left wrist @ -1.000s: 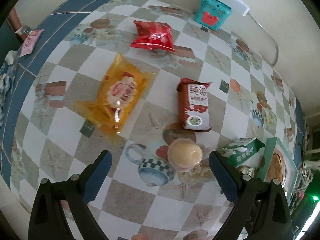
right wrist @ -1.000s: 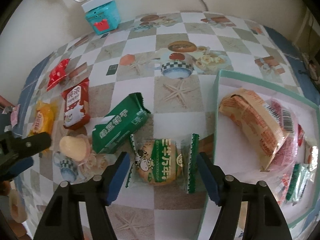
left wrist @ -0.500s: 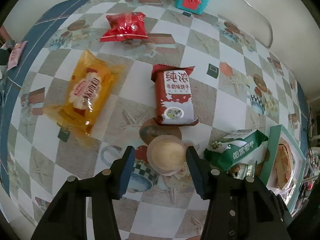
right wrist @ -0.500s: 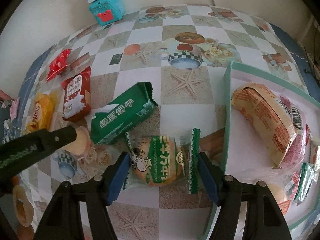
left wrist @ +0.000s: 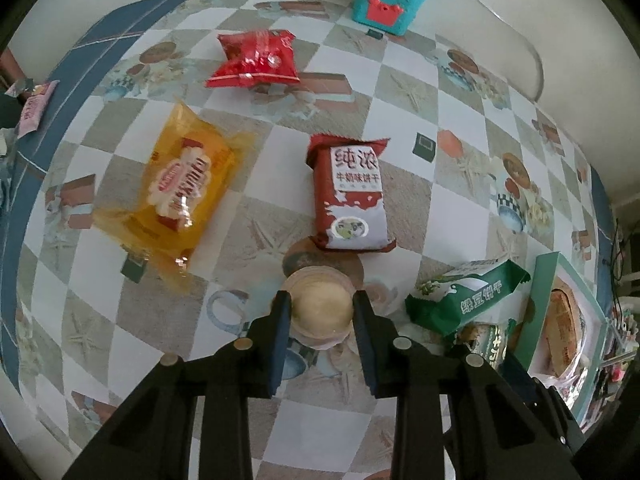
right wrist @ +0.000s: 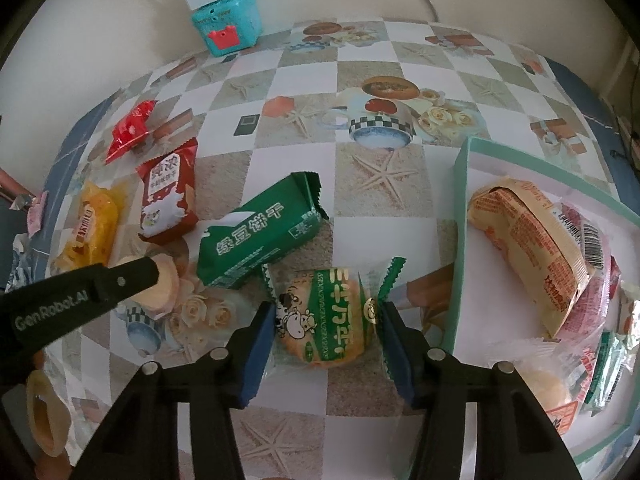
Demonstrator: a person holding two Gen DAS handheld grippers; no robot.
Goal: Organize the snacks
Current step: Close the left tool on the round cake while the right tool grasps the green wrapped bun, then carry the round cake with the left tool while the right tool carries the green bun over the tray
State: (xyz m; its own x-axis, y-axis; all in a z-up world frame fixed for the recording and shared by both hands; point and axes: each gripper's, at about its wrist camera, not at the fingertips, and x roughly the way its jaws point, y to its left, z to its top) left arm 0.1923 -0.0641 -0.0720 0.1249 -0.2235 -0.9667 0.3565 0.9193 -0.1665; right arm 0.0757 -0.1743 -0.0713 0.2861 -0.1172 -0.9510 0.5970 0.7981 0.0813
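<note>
My left gripper (left wrist: 321, 307) is shut on a round pale pudding cup (left wrist: 321, 306) resting on the checked tablecloth; the cup and my left fingers also show in the right wrist view (right wrist: 162, 284). My right gripper (right wrist: 326, 322) stands around a round biscuit in a green and clear wrapper (right wrist: 326, 320), its jaws touching the wrapper's two ends. A green biscuit pack (right wrist: 260, 236) lies just behind it, also seen in the left wrist view (left wrist: 468, 298). A teal-rimmed tray (right wrist: 460, 216) at the right holds several wrapped snacks.
A dark red milk biscuit pack (left wrist: 349, 192), a yellow cake pack (left wrist: 176, 188) and a red packet (left wrist: 254, 58) lie on the table. A teal box (left wrist: 390, 8) with a white power strip stands by the wall. A pink packet (left wrist: 34, 106) lies at the left edge.
My left gripper has moved forward and closed from wide open onto the pudding cup. My right gripper has moved closer to the green-wrapped biscuit and narrowed around it.
</note>
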